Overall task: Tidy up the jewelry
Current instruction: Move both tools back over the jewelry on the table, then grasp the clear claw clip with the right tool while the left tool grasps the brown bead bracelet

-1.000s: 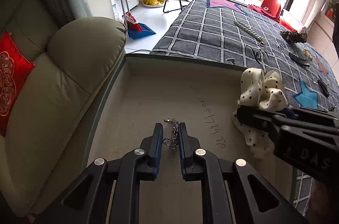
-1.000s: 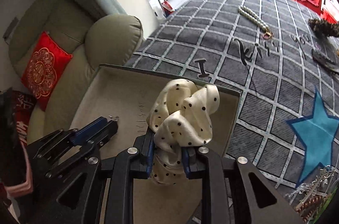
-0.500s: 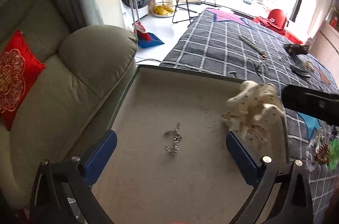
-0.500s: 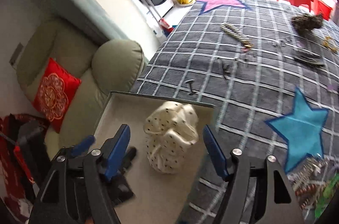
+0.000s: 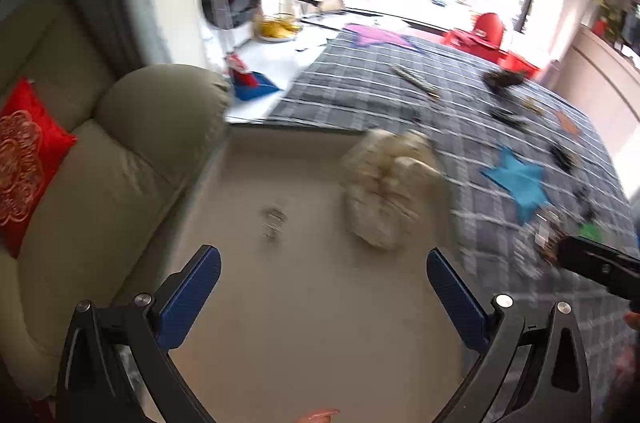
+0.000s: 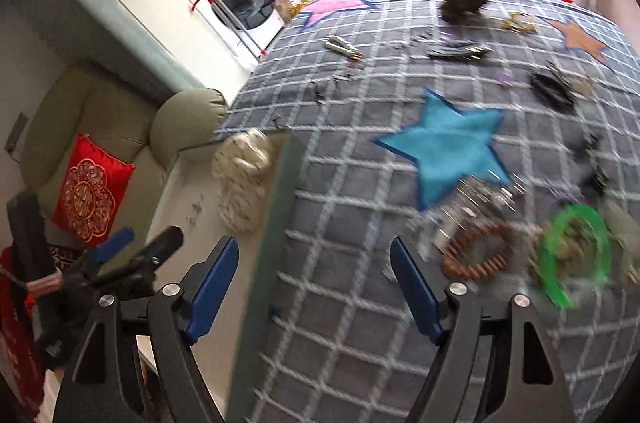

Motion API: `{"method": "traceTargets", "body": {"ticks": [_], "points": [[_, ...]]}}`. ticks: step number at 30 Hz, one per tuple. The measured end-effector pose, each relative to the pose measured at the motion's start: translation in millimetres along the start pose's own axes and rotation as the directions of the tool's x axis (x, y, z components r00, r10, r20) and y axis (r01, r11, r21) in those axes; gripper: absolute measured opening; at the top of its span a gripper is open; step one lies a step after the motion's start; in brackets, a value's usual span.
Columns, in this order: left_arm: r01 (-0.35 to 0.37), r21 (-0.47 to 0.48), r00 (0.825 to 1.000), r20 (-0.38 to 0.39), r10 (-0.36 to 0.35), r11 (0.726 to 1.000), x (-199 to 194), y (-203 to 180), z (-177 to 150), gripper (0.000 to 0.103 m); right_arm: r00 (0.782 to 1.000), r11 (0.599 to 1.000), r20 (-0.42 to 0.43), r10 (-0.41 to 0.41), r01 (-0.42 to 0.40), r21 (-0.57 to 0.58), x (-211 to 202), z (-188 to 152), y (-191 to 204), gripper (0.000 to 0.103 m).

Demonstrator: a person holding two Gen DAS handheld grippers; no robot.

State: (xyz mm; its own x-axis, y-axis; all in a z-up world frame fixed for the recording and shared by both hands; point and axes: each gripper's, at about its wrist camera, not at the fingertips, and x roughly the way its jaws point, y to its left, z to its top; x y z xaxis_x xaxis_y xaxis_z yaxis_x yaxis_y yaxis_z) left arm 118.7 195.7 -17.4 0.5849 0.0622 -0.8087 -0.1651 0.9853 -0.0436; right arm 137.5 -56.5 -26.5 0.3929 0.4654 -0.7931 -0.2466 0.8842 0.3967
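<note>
A shallow beige tray (image 5: 320, 323) lies on the grey checked blanket. In it rest a small silver chain (image 5: 274, 223) and a cream polka-dot scrunchie (image 5: 388, 191). My left gripper (image 5: 322, 257) hangs above the tray's near part, open wide and empty, with the chain beyond its fingertips. My right gripper (image 6: 314, 247) is over the tray's right rim (image 6: 276, 207) and the blanket; its jaws are opening with nothing between them. The scrunchie (image 6: 244, 179) lies well ahead and to the left of it. A brown bead bracelet (image 6: 476, 255) and a green bangle (image 6: 572, 255) lie just right of it.
More pieces are scattered on the blanket (image 6: 360, 323): silver clips (image 6: 480, 199), a bead strand (image 6: 344, 47), a dark scrunchie (image 6: 464, 3), black hair clips (image 6: 456, 53). A beige sofa (image 5: 120, 183) with a red cushion (image 5: 24, 159) borders the tray's left side.
The left gripper opened and let the chain drop into the tray, then drew back and up. The right gripper released the scrunchie in the tray and swung right over the blanket.
</note>
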Motion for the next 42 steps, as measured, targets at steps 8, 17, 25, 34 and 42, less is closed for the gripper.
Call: {"method": "traceTargets", "body": {"ticks": [8,17,25,34,42], "points": [[0.039,0.09,0.998,0.042,-0.043,0.995,-34,-55,-22,0.103,0.996,0.995,0.016,-0.093,0.092,0.046,-45,-47,-54,0.081],[0.128,0.134,0.992,-0.038,-0.124,0.983,-31,-118,-42,0.103,0.978,0.969,0.052,-0.203,0.193,0.154,-92,-82,-121,0.081],[0.113,0.169,0.993,-0.048,-0.106,0.979,-16,-160,-46,0.103,0.968,0.944,0.074,-0.24,0.215,0.251,-114,-90,-166,0.081],[0.12,0.144,0.991,-0.083,-0.108,0.982,9,-180,-38,0.103,0.97,0.908,0.074,-0.23,0.187,0.376,-106,-77,-202,0.081],[0.131,0.168,0.991,-0.047,-0.125,0.977,22,-198,-26,0.094,0.97,0.864,0.075,-0.23,0.168,0.474,-87,-57,-228,0.081]]}}
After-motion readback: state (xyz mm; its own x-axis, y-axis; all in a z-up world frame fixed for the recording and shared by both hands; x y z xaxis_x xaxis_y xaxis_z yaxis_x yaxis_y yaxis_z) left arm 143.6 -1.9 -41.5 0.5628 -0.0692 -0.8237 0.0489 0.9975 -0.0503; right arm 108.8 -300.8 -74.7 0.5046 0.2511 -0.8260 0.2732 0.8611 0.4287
